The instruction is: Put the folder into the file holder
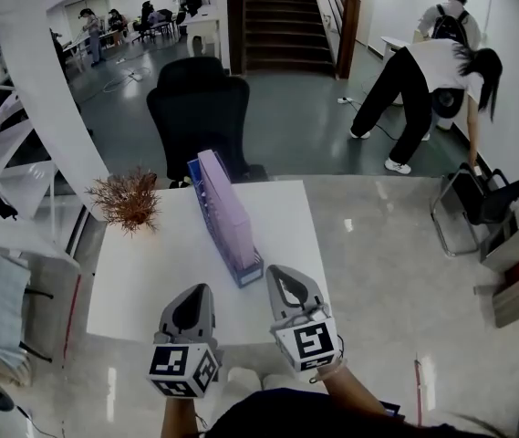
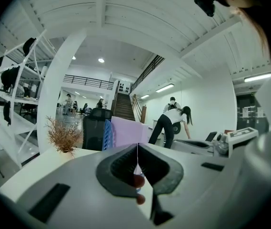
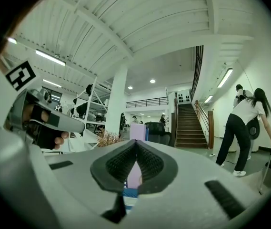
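Observation:
A lilac folder stands upright inside a blue file holder in the middle of the white table. The folder and holder show ahead in the left gripper view, and the folder also shows in the right gripper view. My left gripper hovers at the table's near edge, left of the holder's near end, jaws shut and empty. My right gripper sits just right of the holder's near end, also shut on nothing.
A dried plant stands on the table's far left corner. A black office chair is behind the table. White shelving lines the left side. Two people and a tipped chair are on the floor at the right.

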Action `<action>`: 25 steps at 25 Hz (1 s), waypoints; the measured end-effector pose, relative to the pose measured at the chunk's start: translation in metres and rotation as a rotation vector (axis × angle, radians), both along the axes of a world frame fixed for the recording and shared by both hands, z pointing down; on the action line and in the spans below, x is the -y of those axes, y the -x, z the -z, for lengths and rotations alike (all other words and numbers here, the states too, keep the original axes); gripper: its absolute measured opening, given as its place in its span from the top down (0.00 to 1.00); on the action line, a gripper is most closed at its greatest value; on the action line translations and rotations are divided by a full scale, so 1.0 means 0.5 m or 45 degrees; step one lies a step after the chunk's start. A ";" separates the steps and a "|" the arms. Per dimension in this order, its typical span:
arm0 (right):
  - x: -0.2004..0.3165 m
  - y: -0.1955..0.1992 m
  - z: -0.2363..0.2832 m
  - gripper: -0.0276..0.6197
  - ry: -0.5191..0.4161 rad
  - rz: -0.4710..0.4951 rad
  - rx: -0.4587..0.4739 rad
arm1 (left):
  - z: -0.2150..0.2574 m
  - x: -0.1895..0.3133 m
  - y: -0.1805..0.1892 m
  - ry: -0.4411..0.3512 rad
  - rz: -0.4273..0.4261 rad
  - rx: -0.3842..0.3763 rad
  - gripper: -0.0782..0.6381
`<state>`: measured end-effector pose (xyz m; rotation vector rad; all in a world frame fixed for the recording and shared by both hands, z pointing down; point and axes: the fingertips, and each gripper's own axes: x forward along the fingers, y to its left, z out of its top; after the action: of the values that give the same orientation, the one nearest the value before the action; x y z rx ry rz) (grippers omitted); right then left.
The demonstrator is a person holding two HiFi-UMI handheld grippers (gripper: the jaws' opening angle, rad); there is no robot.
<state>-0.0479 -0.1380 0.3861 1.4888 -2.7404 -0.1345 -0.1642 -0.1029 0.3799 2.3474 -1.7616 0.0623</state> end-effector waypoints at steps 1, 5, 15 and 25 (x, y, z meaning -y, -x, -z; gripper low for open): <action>-0.001 -0.006 0.002 0.95 0.001 0.001 0.003 | 0.000 -0.003 -0.004 0.001 0.005 0.003 0.88; -0.008 -0.025 0.010 0.95 0.016 0.015 0.029 | 0.004 -0.017 -0.016 0.008 0.036 0.019 0.88; -0.022 -0.067 0.033 0.95 0.011 0.095 0.070 | 0.037 -0.041 -0.057 0.010 0.129 0.054 0.88; -0.029 -0.101 0.040 0.95 0.018 0.155 0.087 | 0.049 -0.058 -0.096 -0.007 0.176 0.083 0.88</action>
<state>0.0028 -0.1234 0.3660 1.3478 -2.8794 -0.0669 -0.1163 -0.0738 0.3553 2.2447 -1.9516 0.1147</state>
